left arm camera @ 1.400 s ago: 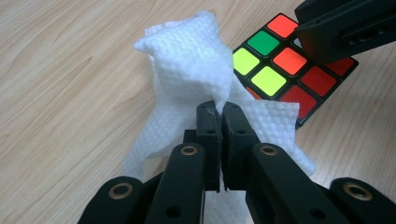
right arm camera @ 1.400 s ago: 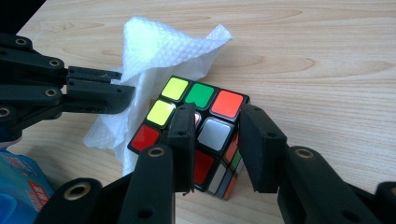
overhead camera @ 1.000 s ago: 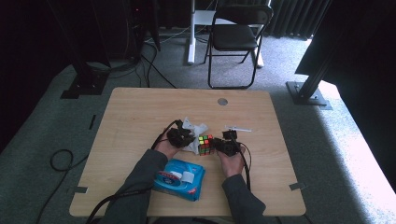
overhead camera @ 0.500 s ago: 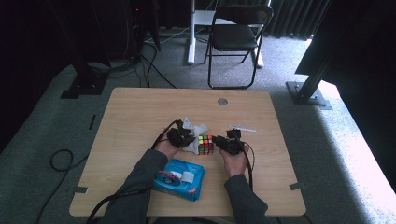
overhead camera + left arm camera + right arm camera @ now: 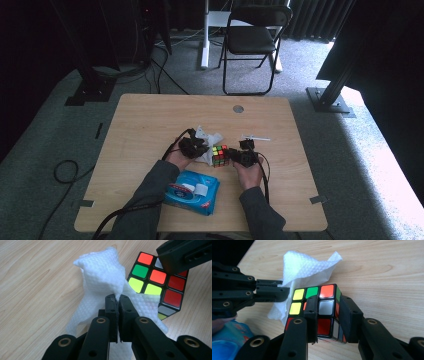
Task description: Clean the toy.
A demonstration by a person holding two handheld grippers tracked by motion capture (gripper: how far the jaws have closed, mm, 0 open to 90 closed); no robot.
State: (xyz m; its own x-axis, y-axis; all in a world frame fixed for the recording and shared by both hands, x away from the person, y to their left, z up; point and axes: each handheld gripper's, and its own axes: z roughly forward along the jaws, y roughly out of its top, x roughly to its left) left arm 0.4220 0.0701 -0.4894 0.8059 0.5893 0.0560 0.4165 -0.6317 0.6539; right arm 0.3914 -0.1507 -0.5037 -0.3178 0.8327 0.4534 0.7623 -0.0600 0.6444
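The left gripper (image 5: 117, 298) has its jaws clamped on a white tissue (image 5: 102, 275); the right gripper (image 5: 327, 307) jaws clamp a puzzle cube (image 5: 325, 308) above the tabletop (image 5: 150, 125).

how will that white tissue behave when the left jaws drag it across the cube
The white tissue looks floppy: it bunches and folds where the left gripper pinches it, so it would likely drape rather than push. It seems very light, so it should follow the jaws easily. Its thin, dimpled sheet may snag or tear on the edges of the cube.
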